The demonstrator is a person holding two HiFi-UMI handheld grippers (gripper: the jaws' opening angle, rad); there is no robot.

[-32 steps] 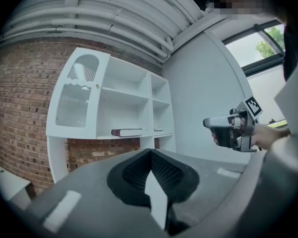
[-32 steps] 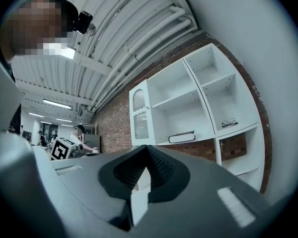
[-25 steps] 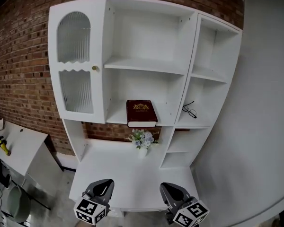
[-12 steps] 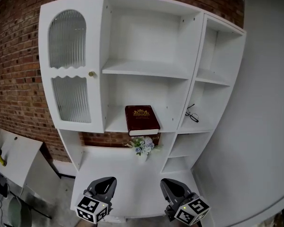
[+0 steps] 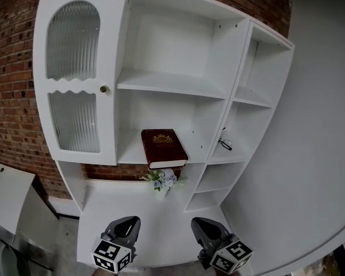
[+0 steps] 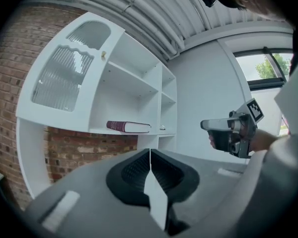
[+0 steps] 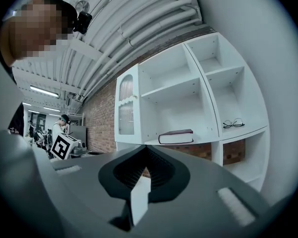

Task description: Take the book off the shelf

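Note:
A dark red book (image 5: 163, 147) with a gold emblem lies flat on the lower middle shelf of the white shelf unit (image 5: 171, 84), its front edge overhanging a little. The book (image 6: 127, 127) shows side-on in the left gripper view, and the book (image 7: 175, 136) shows again in the right gripper view. My left gripper (image 5: 125, 225) and right gripper (image 5: 202, 227) hang low in front of the desk surface, well short of the book. Both are shut, jaws meeting with nothing between them. From the left gripper (image 6: 150, 152) I see the right gripper (image 6: 231, 131) held to its right.
A pair of glasses (image 5: 224, 143) rests on the right-hand shelf beside the book's bay. A small flower vase (image 5: 159, 179) stands on the white desk surface (image 5: 103, 223) below the book. A ribbed-glass cabinet door (image 5: 75, 79) closes the left bay. Brick wall behind, grey wall to the right.
The shelf unit has grown larger and slid left in the head view as the camera came nearer. Both grippers stay shut at the bottom of the view.

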